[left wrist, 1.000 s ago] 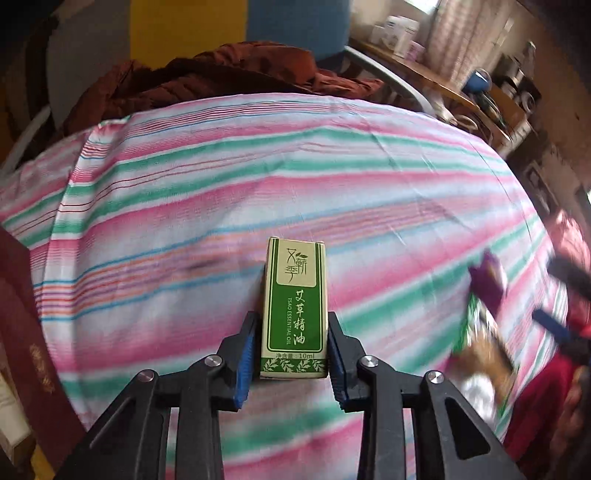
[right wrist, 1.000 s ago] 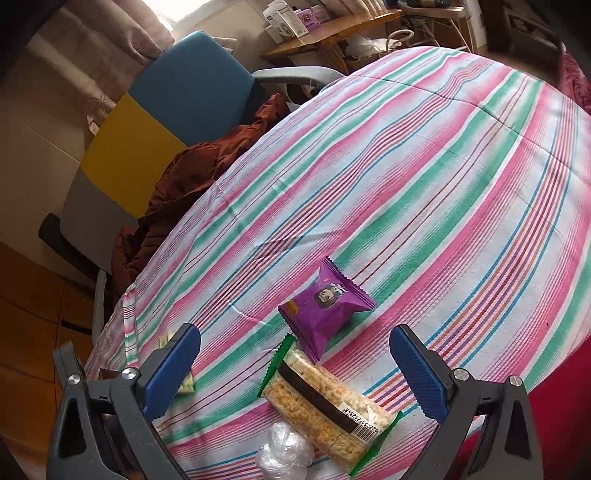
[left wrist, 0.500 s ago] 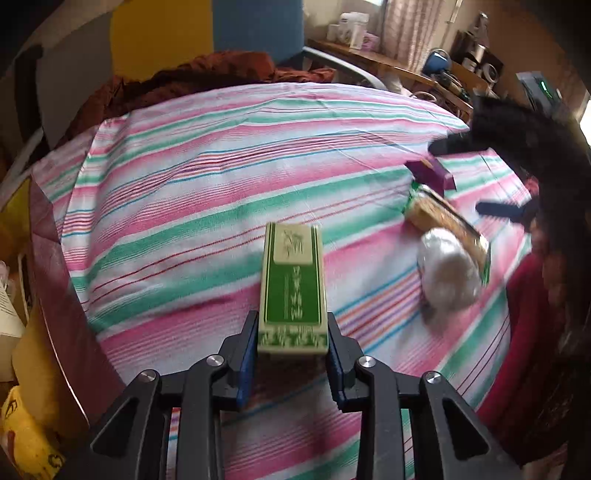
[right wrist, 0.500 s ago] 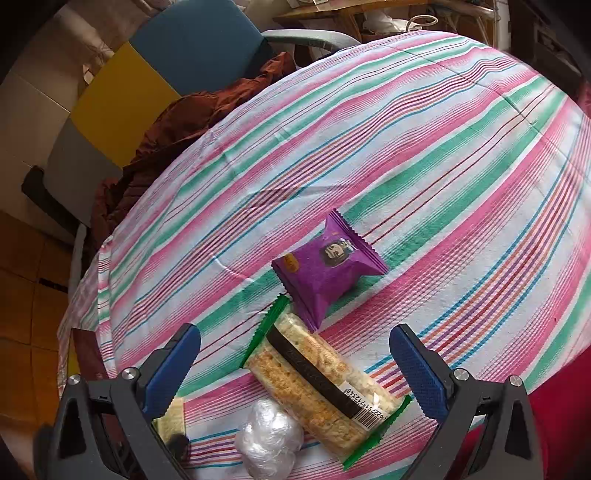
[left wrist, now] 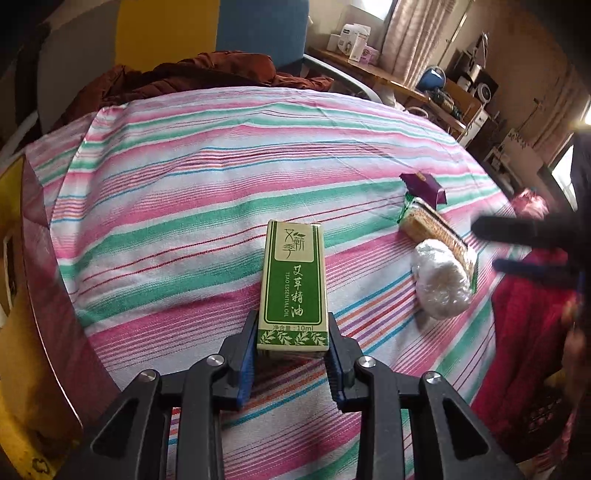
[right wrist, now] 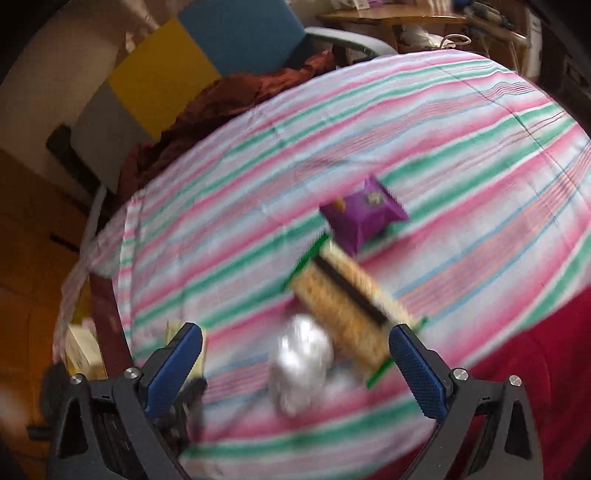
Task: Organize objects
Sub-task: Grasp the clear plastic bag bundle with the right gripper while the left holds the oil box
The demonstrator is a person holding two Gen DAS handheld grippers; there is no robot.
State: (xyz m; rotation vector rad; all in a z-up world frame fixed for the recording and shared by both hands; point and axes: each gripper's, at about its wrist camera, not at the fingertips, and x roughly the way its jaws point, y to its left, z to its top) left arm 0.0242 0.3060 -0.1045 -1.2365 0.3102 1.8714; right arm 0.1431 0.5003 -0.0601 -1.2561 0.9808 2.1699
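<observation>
- Box, one small green-and-cream carton printed "TSAO ESSENTIAL OIL 10ml", sits clamped at its near end between the blue ribbed pads of the left gripper, lying lengthwise over the striped cloth.
- Right gripper hangs above the near edge with its jaws spread wide and nothing between them; its pads are the same blue, dimpled rubber.
- Just past it, one round lump wrapped in crinkled clear film rests on the cloth, touching one long cracker pack in clear wrap with green ends and a dark band.
- Beyond the crackers, one puffy purple foil packet lies against the pack's far end.
- Cloth is woven cotton in pink, green, white and thin blue stripes, draped over a round table.
- Farther back, rust-brown fabric is heaped on a chair with grey, yellow and blue panels.
- The right view is blurred.
</observation>
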